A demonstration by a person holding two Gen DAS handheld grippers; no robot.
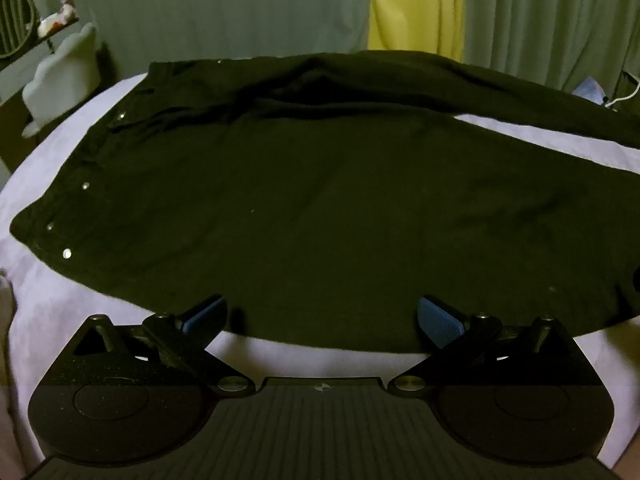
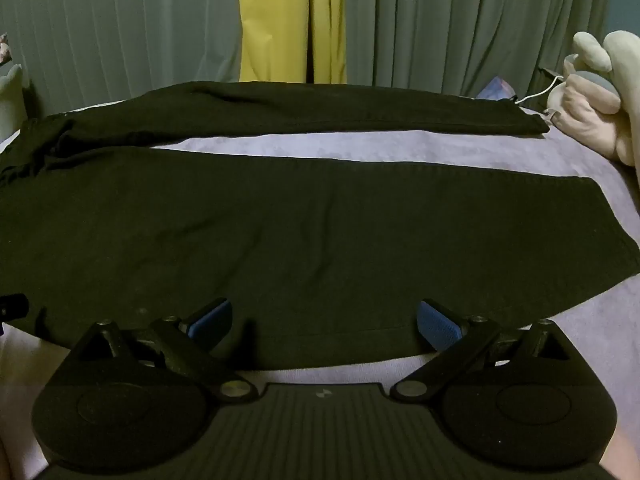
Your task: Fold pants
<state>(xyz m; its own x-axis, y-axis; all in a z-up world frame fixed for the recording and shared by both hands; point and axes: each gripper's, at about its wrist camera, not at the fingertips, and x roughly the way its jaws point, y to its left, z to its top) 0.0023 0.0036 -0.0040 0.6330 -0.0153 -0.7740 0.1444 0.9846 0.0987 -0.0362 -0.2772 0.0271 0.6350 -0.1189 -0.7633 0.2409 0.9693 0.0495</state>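
Observation:
Black pants (image 1: 312,200) lie spread flat on a pale lilac bedsheet (image 1: 60,304), waistband with metal rivets to the left. In the right wrist view the two legs of the pants (image 2: 256,232) run to the right, a strip of sheet between them. My left gripper (image 1: 322,316) hovers over the near edge of the pants by the hip, jaws wide open, blue pads (image 1: 438,318) apart with nothing gripped. My right gripper (image 2: 324,320) hovers over the near leg's edge, also open and empty.
Grey-green curtains (image 2: 460,20) with a yellow panel (image 2: 280,20) hang behind the bed. A white plush toy (image 2: 596,96) and a white cable (image 2: 538,94) lie at the far right. A pale cat-shaped object (image 1: 64,76) and a round fan (image 1: 14,20) stand at the left.

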